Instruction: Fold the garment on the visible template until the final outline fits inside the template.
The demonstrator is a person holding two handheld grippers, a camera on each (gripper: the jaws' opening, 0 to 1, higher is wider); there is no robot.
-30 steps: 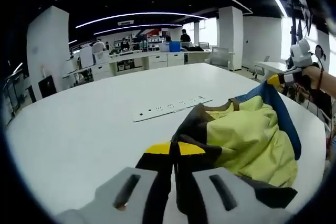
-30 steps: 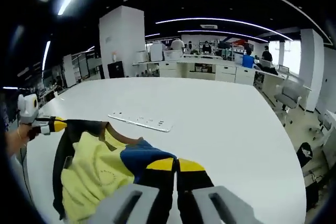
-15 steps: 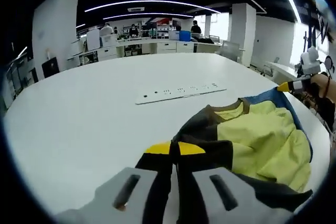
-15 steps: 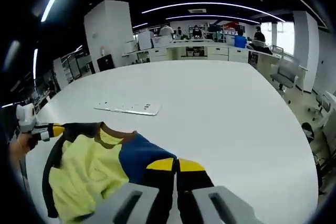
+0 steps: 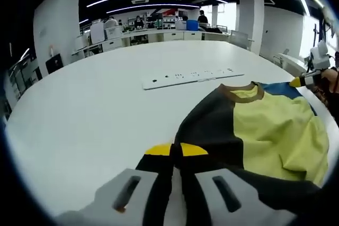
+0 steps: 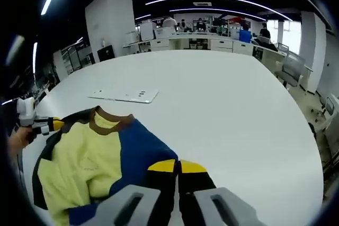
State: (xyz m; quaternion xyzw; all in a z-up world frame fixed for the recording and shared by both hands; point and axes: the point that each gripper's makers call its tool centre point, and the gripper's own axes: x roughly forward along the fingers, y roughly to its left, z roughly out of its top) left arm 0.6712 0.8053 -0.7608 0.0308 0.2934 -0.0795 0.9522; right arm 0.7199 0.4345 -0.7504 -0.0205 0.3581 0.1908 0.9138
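Garment [image 5: 265,125] pinched in both tools, on table [image 5: 95,109]

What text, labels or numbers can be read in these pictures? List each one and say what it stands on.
None can be read.
The white strip on the table carries small dark marks, too small to tell if they are text.
The yellow front of the shirt has a faint mark, too blurred to read.
Signs in the far office are too small to read.
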